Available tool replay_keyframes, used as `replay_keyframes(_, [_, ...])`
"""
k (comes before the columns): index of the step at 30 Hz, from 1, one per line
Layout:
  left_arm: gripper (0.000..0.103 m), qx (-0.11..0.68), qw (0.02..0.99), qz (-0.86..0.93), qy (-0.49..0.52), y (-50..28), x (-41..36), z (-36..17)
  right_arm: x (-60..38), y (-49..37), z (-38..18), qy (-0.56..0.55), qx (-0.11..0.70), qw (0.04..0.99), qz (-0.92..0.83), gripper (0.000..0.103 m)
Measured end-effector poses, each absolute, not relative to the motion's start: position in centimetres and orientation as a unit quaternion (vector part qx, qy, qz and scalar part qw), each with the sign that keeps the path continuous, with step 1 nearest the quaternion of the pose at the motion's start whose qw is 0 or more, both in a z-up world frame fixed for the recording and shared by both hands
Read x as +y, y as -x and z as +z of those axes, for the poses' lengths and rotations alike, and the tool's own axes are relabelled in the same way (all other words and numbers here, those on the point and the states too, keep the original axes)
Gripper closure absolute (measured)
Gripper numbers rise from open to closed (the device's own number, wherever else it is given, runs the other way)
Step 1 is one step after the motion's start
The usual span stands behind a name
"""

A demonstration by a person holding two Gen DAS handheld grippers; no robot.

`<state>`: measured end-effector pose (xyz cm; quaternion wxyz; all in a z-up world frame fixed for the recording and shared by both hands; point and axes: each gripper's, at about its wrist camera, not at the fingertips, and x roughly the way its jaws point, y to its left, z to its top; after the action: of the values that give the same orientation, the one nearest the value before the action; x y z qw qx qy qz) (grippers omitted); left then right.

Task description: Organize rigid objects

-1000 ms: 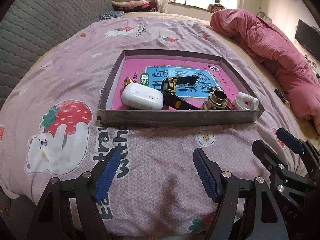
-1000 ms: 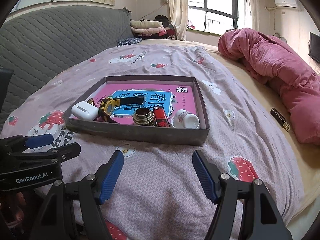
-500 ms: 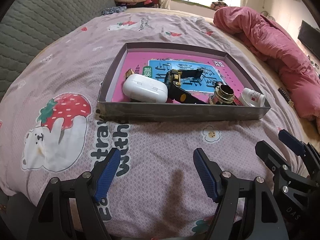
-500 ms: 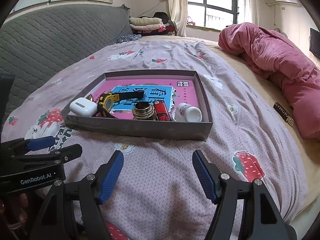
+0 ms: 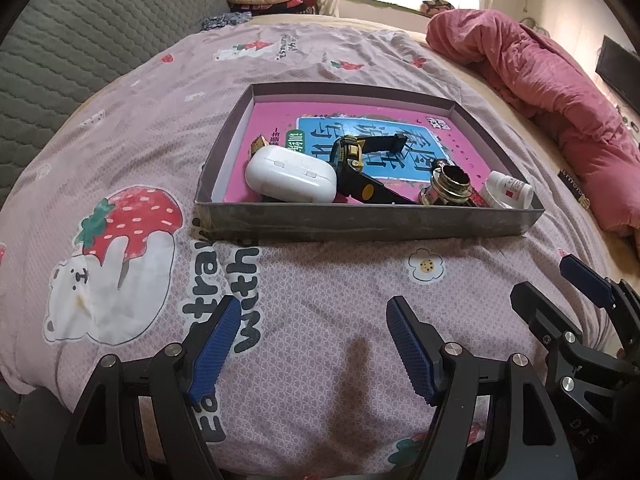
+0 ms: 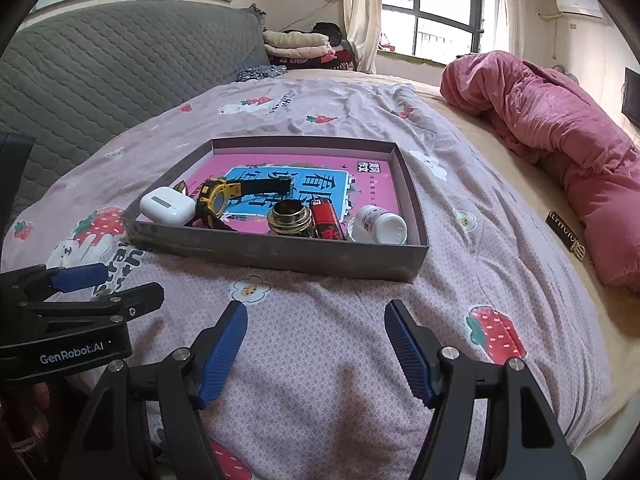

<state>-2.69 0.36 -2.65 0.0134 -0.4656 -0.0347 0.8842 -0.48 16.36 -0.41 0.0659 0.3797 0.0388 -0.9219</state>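
A shallow grey tray (image 5: 360,222) (image 6: 276,254) lies on the bed with a pink and blue book flat in it. On the book sit a white earbud case (image 5: 290,175) (image 6: 167,206), a yellow and black watch (image 5: 352,164) (image 6: 218,198), a brass ring-shaped jar (image 5: 450,186) (image 6: 289,218), a red lighter (image 6: 326,220) and a white pill bottle (image 5: 506,192) (image 6: 378,225). My left gripper (image 5: 312,340) hovers open over the sheet in front of the tray. My right gripper (image 6: 314,344) is open too, beside it, with nothing between its fingers.
The bed carries a lilac strawberry-print sheet (image 5: 120,240). A rolled pink quilt (image 6: 560,152) lies along the right side, with a small dark label (image 6: 566,236) near it. A grey quilted headboard (image 6: 100,72) stands at the left, folded clothes (image 6: 300,44) behind.
Both grippers have moved a little closer to the tray and tilted down; the tray looks larger. Both stay open and the objects in the tray have not moved.
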Motion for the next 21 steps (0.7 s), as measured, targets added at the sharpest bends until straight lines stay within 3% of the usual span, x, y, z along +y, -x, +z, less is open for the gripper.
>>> replay_keyframes(21, [0.027, -0.032, 0.004, 0.881, 0.473, 2.74, 0.11, -3.05, 16.32, 0.36, -0.13, -0.378, 0.051, 0.054, -0.923, 0.032])
